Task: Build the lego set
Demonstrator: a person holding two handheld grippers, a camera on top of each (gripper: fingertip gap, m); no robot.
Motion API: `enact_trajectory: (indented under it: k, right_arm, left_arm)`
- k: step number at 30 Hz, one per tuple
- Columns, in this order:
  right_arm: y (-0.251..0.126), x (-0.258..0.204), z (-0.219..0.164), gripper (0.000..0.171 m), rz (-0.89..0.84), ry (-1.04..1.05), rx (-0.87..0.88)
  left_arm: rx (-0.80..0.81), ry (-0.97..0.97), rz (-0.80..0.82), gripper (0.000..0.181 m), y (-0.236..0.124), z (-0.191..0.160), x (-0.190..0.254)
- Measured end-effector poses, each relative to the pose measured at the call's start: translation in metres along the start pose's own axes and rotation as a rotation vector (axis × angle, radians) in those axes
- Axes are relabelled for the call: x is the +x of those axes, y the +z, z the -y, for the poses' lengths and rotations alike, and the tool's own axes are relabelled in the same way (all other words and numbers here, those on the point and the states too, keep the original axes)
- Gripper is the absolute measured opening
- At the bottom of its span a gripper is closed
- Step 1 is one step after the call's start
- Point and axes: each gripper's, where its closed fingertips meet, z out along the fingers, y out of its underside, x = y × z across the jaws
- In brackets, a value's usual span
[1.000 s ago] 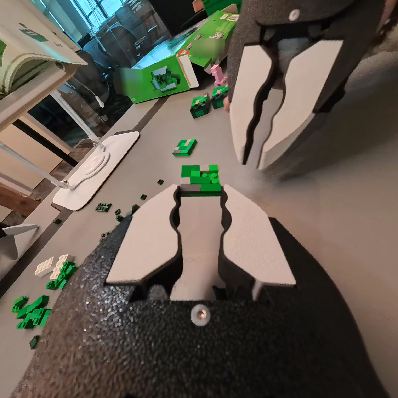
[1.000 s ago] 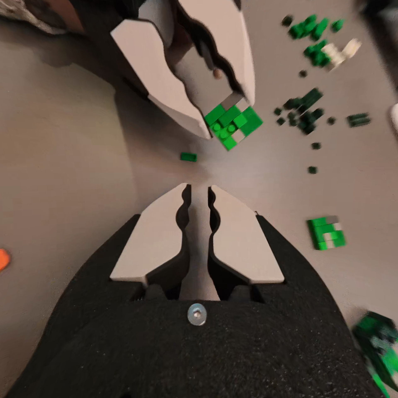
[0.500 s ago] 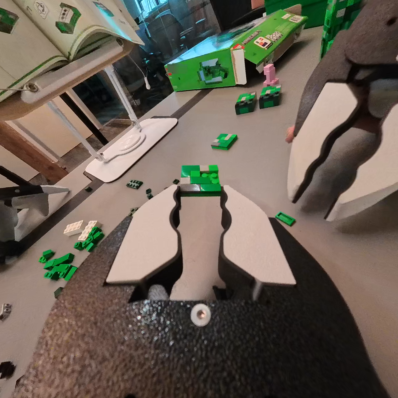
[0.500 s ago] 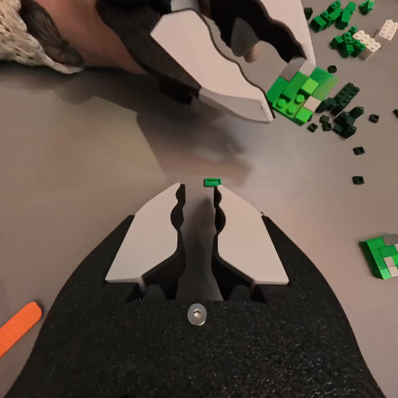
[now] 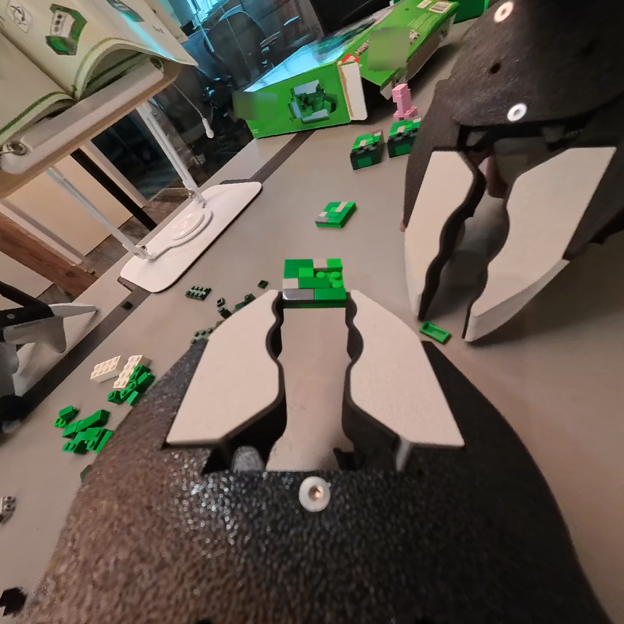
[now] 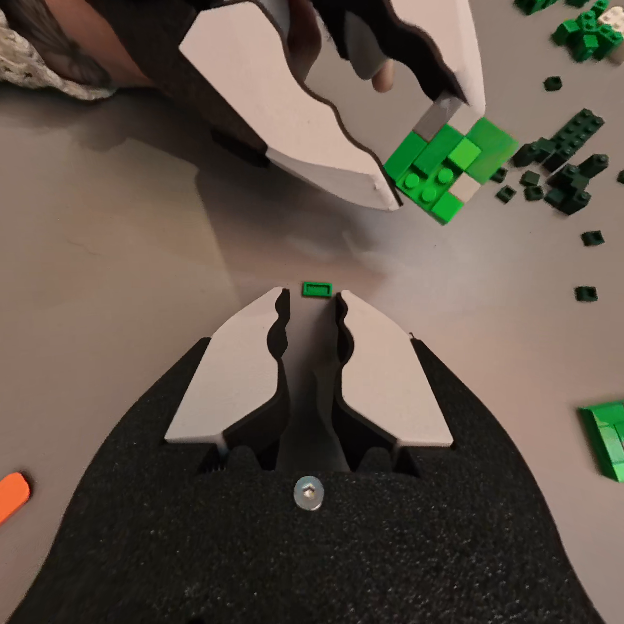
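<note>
My left gripper (image 5: 314, 299) is shut on a flat green plate assembly (image 5: 314, 278) with grey and white tiles, and holds its near edge just above the grey table. The assembly also shows in the right wrist view (image 6: 449, 162), at the upper right, in the left gripper's fingers (image 6: 304, 135). A small green tile (image 6: 316, 289) lies hollow side up on the table. My right gripper (image 6: 312, 293) is open, tips down on the table on either side of the tile. In the left wrist view the tile (image 5: 435, 332) lies between the right gripper's fingertips (image 5: 486, 324).
A second flat green assembly (image 5: 336, 214), two dark green cubes (image 5: 368, 148), a pink figure (image 5: 401, 101) and a green box (image 5: 304, 101) lie farther off. A booklet stand (image 5: 192, 236) is at the left. Loose green bricks (image 5: 84, 432), white bricks (image 5: 114, 368), dark green pieces (image 6: 567, 162) and an orange piece (image 6: 11, 493) are scattered.
My right gripper has come down to the small green tile, opening slightly, until its tips stand on either side of it. The left gripper keeps its hold on the assembly, which shifted right in the right view.
</note>
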Motion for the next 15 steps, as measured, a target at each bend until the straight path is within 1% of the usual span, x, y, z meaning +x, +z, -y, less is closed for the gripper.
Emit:
enact_trajectory:
  k: [5,7,9,15]
  right_arm:
    - [0.002,-0.001,0.003,0.024,0.028,0.002,-0.004]
    - [0.003,0.000,0.003,0.021,0.024,0.006,-0.013]
    - [0.003,0.002,0.002,0.015,0.011,-0.007,-0.030]
    - [-0.002,0.005,-0.001,0.015,-0.043,-0.079,-0.058]
  left_arm:
    - [0.021,-0.056,-0.031,0.035,-0.002,0.002,-0.002]
    - [0.025,-0.065,-0.033,0.035,-0.002,0.003,-0.002]
    - [0.020,-0.053,-0.035,0.035,-0.002,0.003,-0.001]
    - [0.014,0.017,-0.073,0.035,0.000,0.003,0.010]
